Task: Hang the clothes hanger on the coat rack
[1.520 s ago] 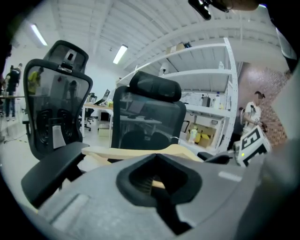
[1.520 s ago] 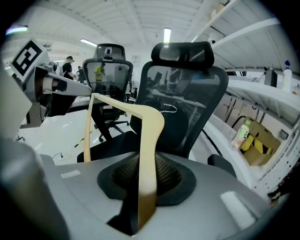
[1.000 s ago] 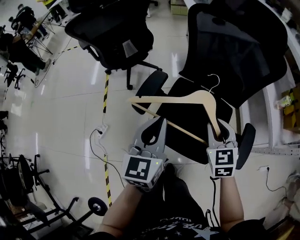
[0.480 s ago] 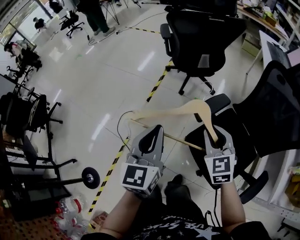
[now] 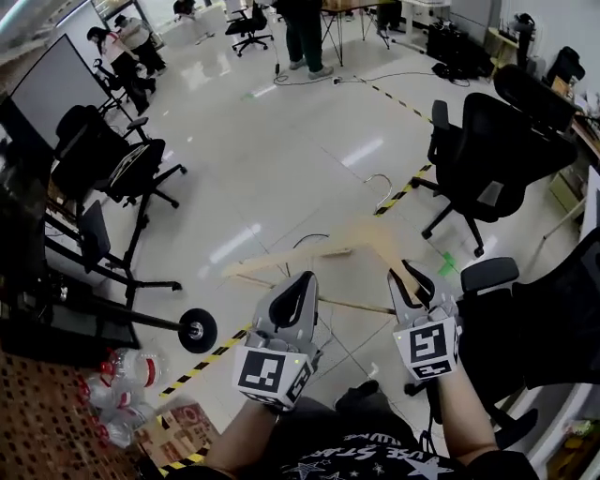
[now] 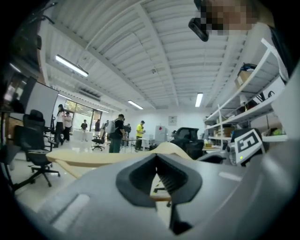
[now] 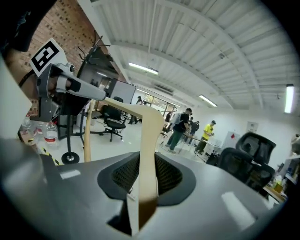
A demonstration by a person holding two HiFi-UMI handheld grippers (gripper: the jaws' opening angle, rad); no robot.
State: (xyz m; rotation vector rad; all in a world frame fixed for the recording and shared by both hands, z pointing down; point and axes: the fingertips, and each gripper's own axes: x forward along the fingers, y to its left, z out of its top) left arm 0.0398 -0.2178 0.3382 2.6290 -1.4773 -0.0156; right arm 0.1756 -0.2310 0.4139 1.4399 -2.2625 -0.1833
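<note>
The wooden clothes hanger hangs blurred over the floor in the head view, its metal hook pointing away from me. My right gripper is shut on the end of its right arm, and that arm stands upright between the pads. My left gripper is shut at the hanger's lower bar, a piece of which lies between its pads. A black coat rack with prongs on top stands to the left. Its round foot rests on the floor.
Black office chairs stand at the right and the left. Yellow-black tape and a cable cross the floor. Water bottles lie by a brick-patterned patch at lower left. People stand far off.
Both grippers have swung left with the hanger, away from the black chair it was over and out above the open floor. The coat rack's foot and the bottles have come into view.
</note>
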